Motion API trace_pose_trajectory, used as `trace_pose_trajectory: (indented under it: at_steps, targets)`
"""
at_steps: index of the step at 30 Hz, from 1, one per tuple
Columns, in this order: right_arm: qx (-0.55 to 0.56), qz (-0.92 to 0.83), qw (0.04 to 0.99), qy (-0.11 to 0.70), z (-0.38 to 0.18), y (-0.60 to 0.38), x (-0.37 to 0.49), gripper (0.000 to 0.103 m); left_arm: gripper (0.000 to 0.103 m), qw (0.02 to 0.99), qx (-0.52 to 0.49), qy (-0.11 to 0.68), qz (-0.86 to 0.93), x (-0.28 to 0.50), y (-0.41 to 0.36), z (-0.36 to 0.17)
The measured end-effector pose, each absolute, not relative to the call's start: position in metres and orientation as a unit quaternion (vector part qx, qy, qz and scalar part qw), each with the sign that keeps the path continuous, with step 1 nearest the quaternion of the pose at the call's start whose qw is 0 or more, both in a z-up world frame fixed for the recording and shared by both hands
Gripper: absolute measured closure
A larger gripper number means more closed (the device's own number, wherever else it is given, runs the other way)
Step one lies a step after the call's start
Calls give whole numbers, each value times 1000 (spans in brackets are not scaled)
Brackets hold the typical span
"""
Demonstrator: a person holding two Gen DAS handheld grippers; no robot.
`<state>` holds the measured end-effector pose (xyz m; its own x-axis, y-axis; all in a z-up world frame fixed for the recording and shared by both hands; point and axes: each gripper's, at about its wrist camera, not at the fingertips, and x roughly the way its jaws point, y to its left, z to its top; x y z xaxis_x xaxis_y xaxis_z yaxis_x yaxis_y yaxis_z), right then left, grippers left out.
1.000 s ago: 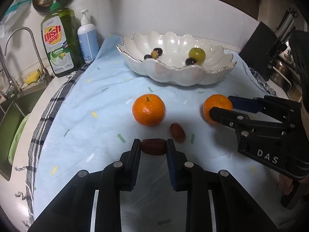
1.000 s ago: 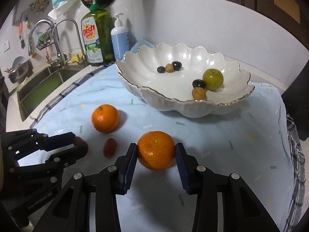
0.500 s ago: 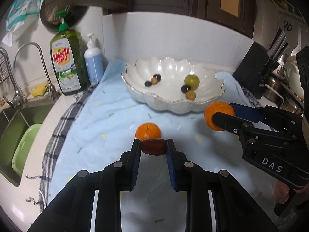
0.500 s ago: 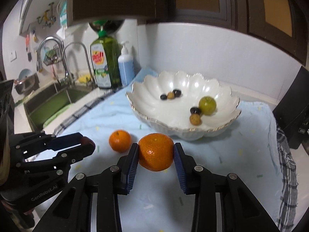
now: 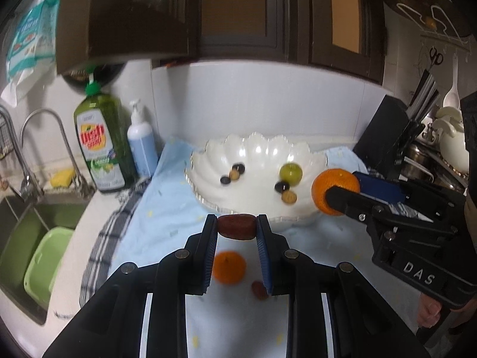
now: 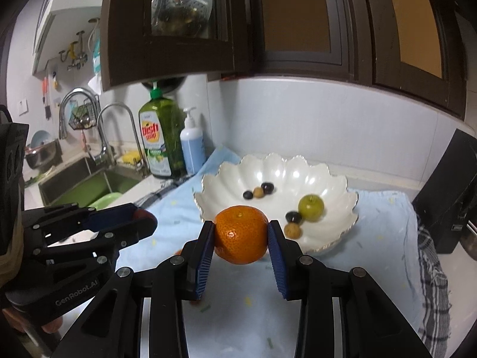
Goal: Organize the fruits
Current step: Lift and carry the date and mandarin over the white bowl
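My left gripper is shut on a dark red date, held in the air in front of the white scalloped bowl. My right gripper is shut on a tangerine, also lifted, near the bowl's front rim. In the left wrist view the right gripper shows at the right with its tangerine. Below on the cloth lie a second tangerine and a second date. The bowl holds a green fruit, dark grapes and small brown fruits.
A light blue cloth covers the counter. A green dish soap bottle and a pump bottle stand at the back left beside the sink and faucet. A black knife block stands right of the bowl. Dark cabinets hang overhead.
Both grippers have risen off the cloth, each carrying its fruit, and tilted up. The bowl now sits lower and farther in both views. The second tangerine and date stayed on the cloth.
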<state>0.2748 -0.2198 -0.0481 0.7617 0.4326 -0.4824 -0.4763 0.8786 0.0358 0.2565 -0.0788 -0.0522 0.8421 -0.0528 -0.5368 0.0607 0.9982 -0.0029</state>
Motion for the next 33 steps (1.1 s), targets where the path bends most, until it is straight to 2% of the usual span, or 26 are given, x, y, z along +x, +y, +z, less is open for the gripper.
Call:
trace_pose_trajectory:
  at_steps: [8, 18, 33]
  targets:
    - [-36, 238, 940, 243, -39, -222, 297, 66, 77, 965, 31, 258, -41, 282, -85, -30]
    - [-39, 237, 940, 242, -32, -217, 329, 66, 77, 962, 39, 268, -46, 325, -84, -17]
    - [-53, 222, 932, 281, -42, -205, 411, 66, 77, 936, 17, 348, -57, 412, -73, -38]
